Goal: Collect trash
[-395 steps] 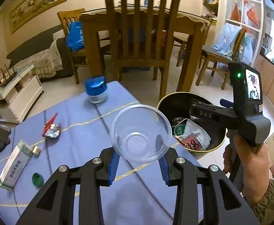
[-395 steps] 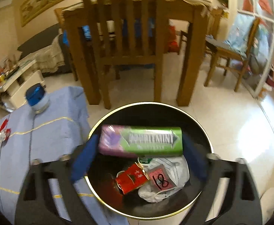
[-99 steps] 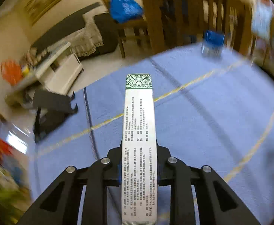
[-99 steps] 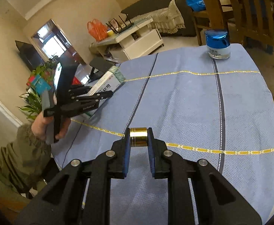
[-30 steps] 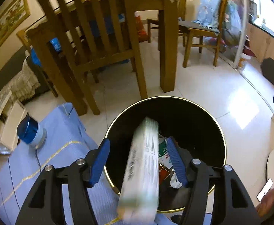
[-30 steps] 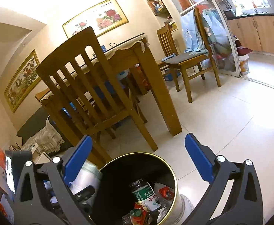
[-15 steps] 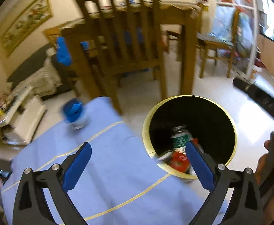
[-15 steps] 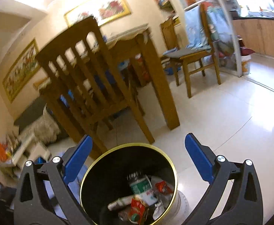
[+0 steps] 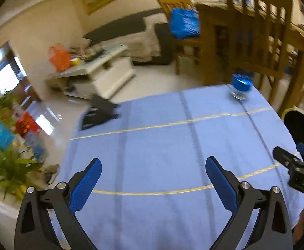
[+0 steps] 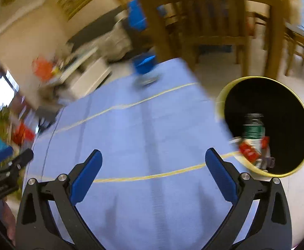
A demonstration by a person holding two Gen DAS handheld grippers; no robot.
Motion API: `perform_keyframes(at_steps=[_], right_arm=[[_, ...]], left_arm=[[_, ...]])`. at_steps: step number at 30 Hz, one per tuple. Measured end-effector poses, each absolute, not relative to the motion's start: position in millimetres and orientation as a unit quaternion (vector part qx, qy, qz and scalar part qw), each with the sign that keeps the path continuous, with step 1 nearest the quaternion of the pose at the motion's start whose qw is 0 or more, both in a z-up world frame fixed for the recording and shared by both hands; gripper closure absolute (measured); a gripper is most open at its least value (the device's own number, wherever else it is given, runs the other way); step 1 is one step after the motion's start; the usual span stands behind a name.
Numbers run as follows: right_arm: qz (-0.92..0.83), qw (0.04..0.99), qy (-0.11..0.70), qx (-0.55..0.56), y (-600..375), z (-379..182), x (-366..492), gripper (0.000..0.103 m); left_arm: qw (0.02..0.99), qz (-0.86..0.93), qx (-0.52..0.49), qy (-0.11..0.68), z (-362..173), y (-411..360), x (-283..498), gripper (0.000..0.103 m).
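Note:
My left gripper (image 9: 153,163) hangs over the blue tablecloth (image 9: 162,141), jaws wide open and empty. My right gripper (image 10: 153,156) is also open and empty above the same tablecloth (image 10: 131,129). The black trash bin with a gold rim (image 10: 277,102) stands on the floor off the table's right edge, and holds a green-labelled bottle (image 10: 253,129) and red wrappers (image 10: 247,151). In the left wrist view only a piece of the bin (image 9: 299,125) shows at far right. A blue-lidded jar (image 9: 240,85) stands at the table's far end; it is blurred in the right wrist view (image 10: 144,68).
A wooden chair (image 9: 256,37) and dining table stand beyond the small table. A white low cabinet (image 9: 102,73), a sofa and a black stand (image 9: 102,110) are to the left. Potted plants (image 9: 8,166) sit near the left edge. The other gripper's body (image 9: 297,170) shows at right.
Both grippers swung left from over the bin to above the blue tablecloth. The long box dropped out of my left gripper into the bin. Both views are motion-blurred.

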State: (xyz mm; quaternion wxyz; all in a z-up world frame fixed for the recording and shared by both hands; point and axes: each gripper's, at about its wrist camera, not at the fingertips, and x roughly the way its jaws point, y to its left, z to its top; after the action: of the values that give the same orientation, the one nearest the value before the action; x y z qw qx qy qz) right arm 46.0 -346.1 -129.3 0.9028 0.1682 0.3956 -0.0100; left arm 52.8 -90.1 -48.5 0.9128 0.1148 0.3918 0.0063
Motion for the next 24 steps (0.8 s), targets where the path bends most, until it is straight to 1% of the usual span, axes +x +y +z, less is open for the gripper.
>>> perform_keyframes(at_steps=[2, 4, 6, 8, 11, 15, 19, 24], right_arm=[[0.003, 0.902, 0.417, 0.115, -307.6, -108.6, 60.3, 0.006], [0.011, 0.906, 0.414, 0.084, -277.8, -78.3, 66.2, 0.006], [0.036, 0.921, 0.379, 0.082, -258.6, -39.7, 58.4, 0.006], [0.056, 0.938, 0.330, 0.092, -250.0, -6.5, 39.5, 0.006], [0.057, 0.956, 0.274, 0.084, -241.5, 27.7, 14.4, 0.005], [0.022, 0.970, 0.239, 0.038, -226.9, 26.5, -5.4, 0.005], [0.010, 0.964, 0.265, 0.028, -227.2, 7.1, -4.2, 0.005], [0.003, 0.965, 0.259, 0.026, -228.0, 1.4, -7.5, 0.005]], left_arm=[[0.922, 0.010, 0.082, 0.379, -27.7, -66.3, 41.4, 0.007], [0.935, 0.012, 0.050, 0.352, -2.9, -47.7, 26.4, 0.007], [0.949, 0.025, 0.034, 0.312, 23.3, -31.3, 9.7, 0.007], [0.956, 0.042, 0.029, 0.289, 36.6, -22.7, 0.0, 0.007], [0.957, 0.046, 0.027, 0.285, 45.0, -21.9, -2.7, 0.007], [0.954, 0.041, 0.060, 0.290, 37.2, -36.2, -1.1, 0.007], [0.952, 0.033, 0.072, 0.296, 27.7, -42.3, -1.6, 0.007], [0.955, 0.040, 0.061, 0.287, 31.0, -34.5, -6.6, 0.007]])
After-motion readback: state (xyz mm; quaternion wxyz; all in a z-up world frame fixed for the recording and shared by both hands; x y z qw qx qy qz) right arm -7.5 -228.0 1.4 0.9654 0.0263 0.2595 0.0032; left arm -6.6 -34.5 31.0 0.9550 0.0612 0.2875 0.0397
